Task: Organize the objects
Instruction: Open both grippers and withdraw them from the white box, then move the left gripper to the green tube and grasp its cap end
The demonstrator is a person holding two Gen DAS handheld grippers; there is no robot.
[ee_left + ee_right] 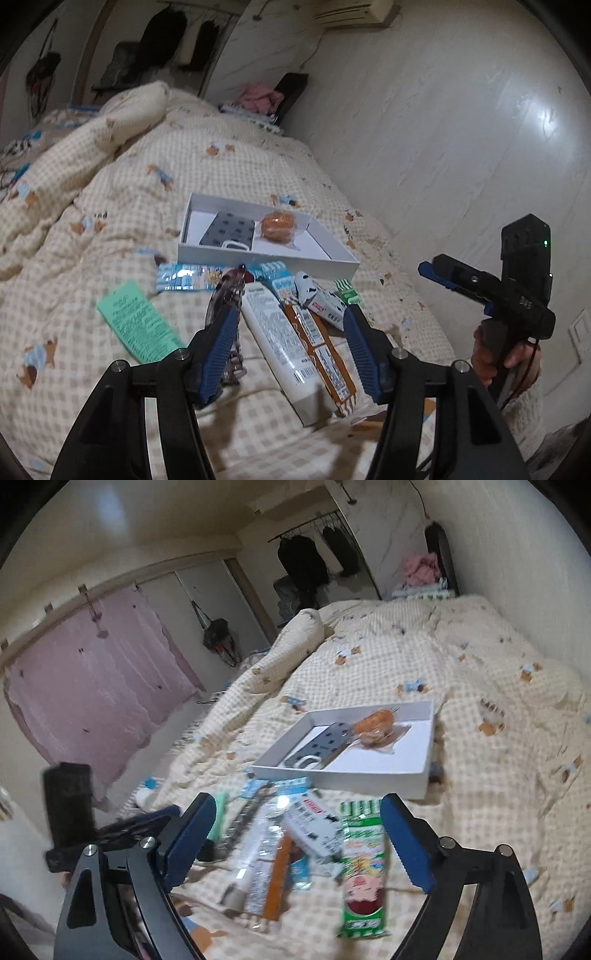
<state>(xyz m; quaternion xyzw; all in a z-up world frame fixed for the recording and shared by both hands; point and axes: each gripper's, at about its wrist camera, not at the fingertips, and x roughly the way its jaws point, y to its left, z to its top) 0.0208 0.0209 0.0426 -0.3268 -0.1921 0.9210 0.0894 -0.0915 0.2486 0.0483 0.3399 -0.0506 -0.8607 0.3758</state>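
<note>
A bed (229,173) with a checked cover is seen in both views. A flat white box (266,254) is set on the bed. A wrapped orange bun (277,225) and a grey pack (229,230) are laid inside the box, side by side and close together.

In front of the box, a heap of small packs is spread on the cover. A white tube (275,339) is laid beside a long brown pack (321,354). A green sheet (138,321) is seen off to the left of them. A green striped pack (364,867) is laid at the right side of the heap.

The left gripper (291,343) is held above the heap. Its blue fingers (218,350) are spread apart, and nothing is gripped by them. The tube and the brown pack are seen in the gap, below the fingers.

The right gripper (299,845) is held over the heap too. Its fingers (406,842) are spread wide, and nothing is pressed between them. The hand (495,362) that carries it is seen from the left view.
</note>
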